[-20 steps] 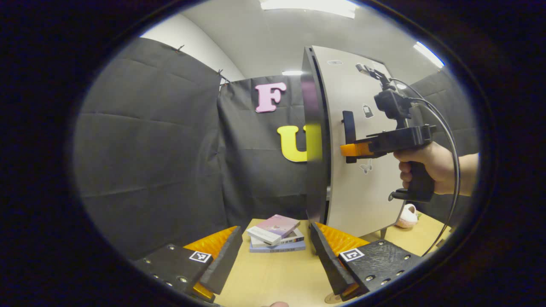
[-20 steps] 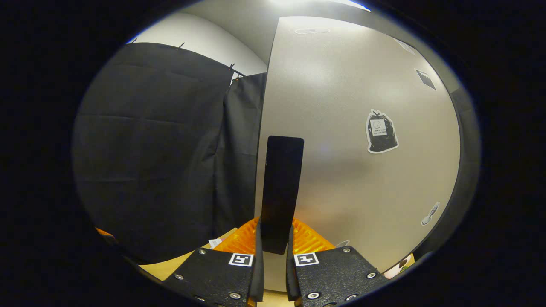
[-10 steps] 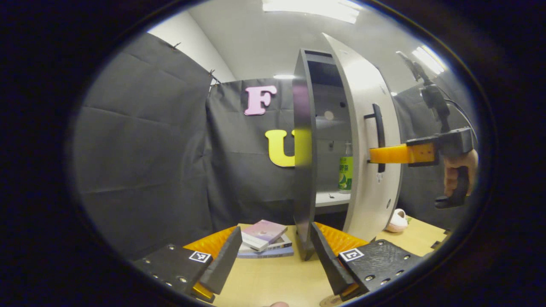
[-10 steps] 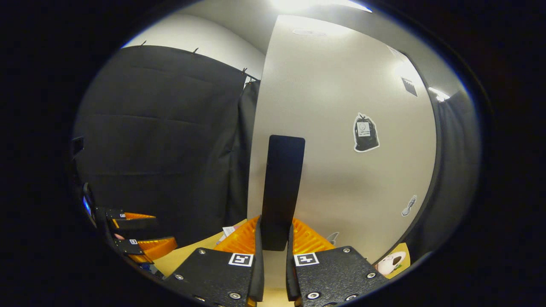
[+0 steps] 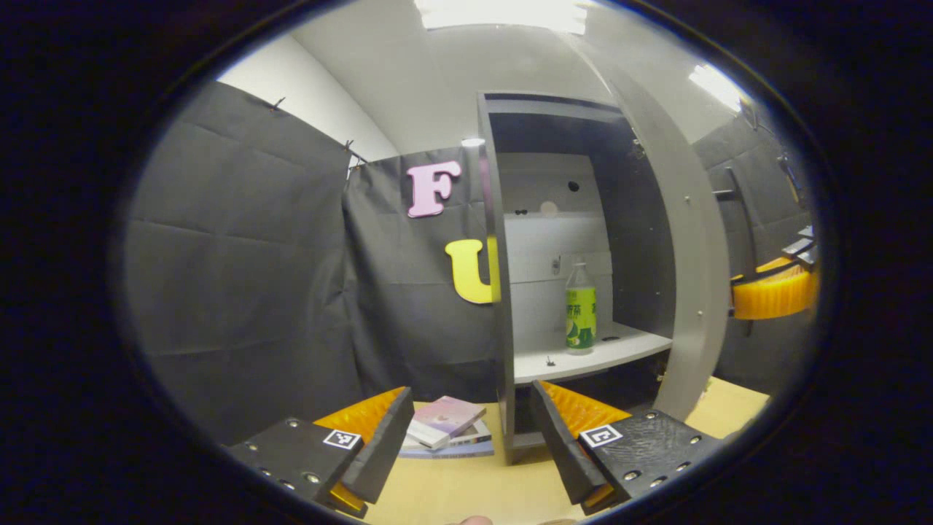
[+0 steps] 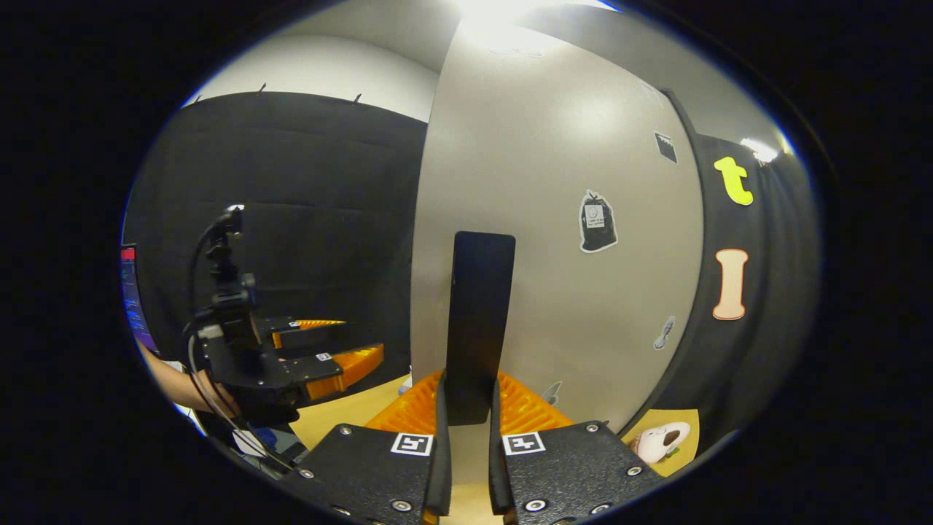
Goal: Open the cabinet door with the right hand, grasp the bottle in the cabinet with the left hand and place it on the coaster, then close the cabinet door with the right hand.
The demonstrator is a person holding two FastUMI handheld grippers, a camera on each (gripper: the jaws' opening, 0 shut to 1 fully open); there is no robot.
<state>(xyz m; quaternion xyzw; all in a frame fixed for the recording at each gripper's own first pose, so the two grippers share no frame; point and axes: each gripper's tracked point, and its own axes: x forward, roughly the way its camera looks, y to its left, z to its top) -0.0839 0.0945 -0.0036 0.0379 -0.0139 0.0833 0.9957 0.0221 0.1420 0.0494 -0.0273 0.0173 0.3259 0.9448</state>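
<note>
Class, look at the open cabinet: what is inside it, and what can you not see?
Inside the cabinet, a bottle stands upright on the shelf, with a small dark bit nearby. Below the shelf is too dark to tell.

A stack of books [image 5: 446,432] is seen lying flat on the light wooden desk [image 5: 466,488], near its far edge, just in front of the black cloth wall [image 5: 248,277]. The top book, pink-covered, is turned askew on the ones below. In the right gripper view, a small white and pink plush item [image 6: 660,441] is seen resting on the desk toward the right. At the far left edge of the same view, part of a lit screen [image 6: 133,299] is visible. Above the cloth, a white wall [image 5: 306,95] and a ceiling with bright light panels [image 5: 503,13] are seen.
</note>
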